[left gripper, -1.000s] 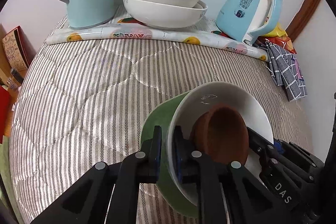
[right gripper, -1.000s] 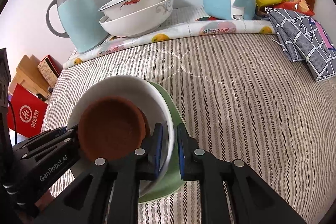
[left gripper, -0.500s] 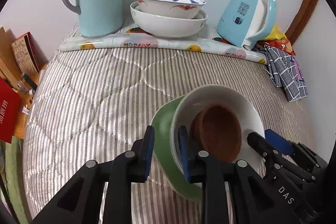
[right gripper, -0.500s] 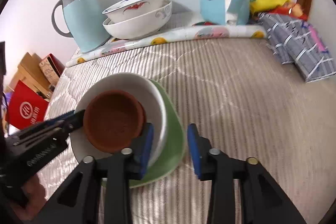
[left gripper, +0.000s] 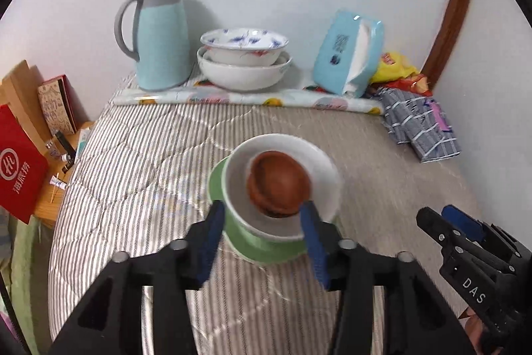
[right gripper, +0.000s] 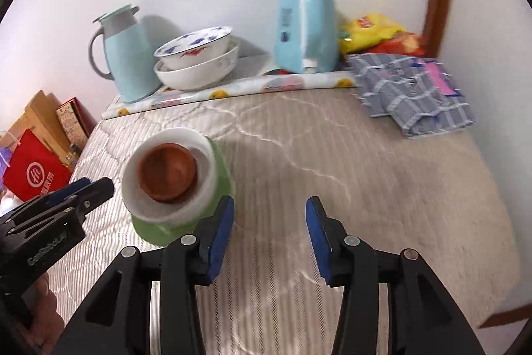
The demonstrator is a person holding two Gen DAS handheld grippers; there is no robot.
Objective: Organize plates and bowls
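My left tool (left gripper: pixel 262 242) stands wide, pads either side of the nested stack without touching it; my right tool (right gripper: pixel 269 235) is wide too, just beside it. The brown bowl (left gripper: pixel 278 185) sits in the white bowl (left gripper: pixel 319 168), that in the green bowl (left gripper: pixel 266 242), mid-bed on the quilt (left gripper: pixel 139 175). I judge them stiff, glazed, slippery and breakable; I would pinch the rim.

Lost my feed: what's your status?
Both grippers, left and right, open, empty. Brown bowl nested in white bowl, green bowl beneath. Nothing blocking.
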